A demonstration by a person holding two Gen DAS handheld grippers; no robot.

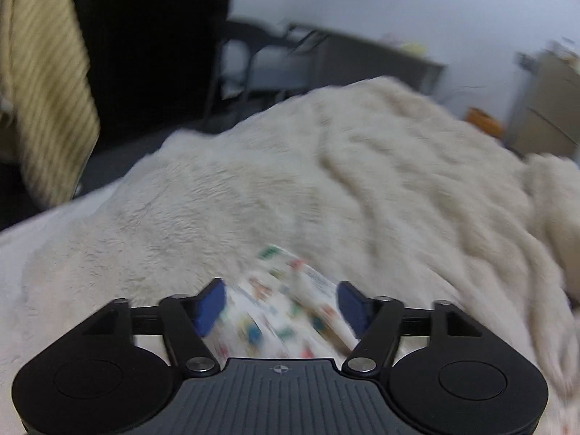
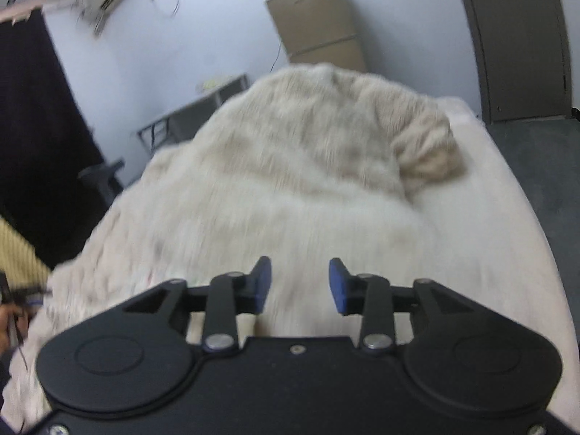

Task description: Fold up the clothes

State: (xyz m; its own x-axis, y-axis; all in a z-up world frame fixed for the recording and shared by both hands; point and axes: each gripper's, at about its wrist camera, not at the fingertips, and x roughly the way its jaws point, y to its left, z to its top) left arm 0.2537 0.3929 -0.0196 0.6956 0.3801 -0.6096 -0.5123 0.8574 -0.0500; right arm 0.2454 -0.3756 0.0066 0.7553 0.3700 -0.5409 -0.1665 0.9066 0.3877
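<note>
Both grippers angle downward over the cream fleece blanket covering the bed. The left gripper has its jaws spread around, not pressing, a white garment with colourful print; its print is too blurred to read. The right gripper is released and holds nothing, with a brown cabinet beyond.

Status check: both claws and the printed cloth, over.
Left claw open, printed cloth lying between its pads, not pinched. Right claw open, empty, over fluffy cream blanket. Nothing in the way.
</note>
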